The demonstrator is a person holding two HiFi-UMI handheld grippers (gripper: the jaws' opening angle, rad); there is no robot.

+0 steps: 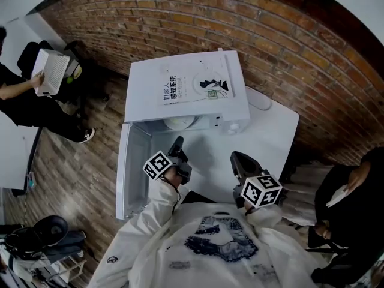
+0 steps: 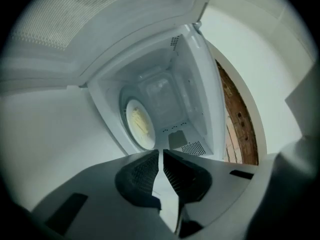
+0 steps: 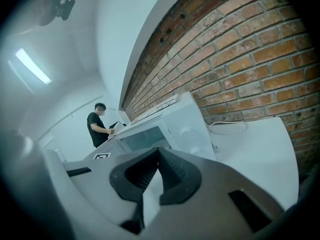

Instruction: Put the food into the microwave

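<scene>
Food (image 2: 141, 123), pale yellow on round white plate (image 2: 134, 140), sits in white microwave (image 2: 200, 99) ahead of left claw (image 2: 160, 154). That claw and right claw (image 3: 159, 152) are pinched together, empty. Placing looks done, and the open white door (image 1: 133, 167) is likely all that is left to close.

On the microwave (image 1: 144, 89) top I see one printed cover (image 1: 198, 86). It bears two lines of dark Chinese characters, and I read the lower line as 感知系统. Its smaller print is illegible. The left marker cube (image 1: 159, 164) and right marker cube (image 1: 261, 189) carry black-and-white square codes only.
</scene>
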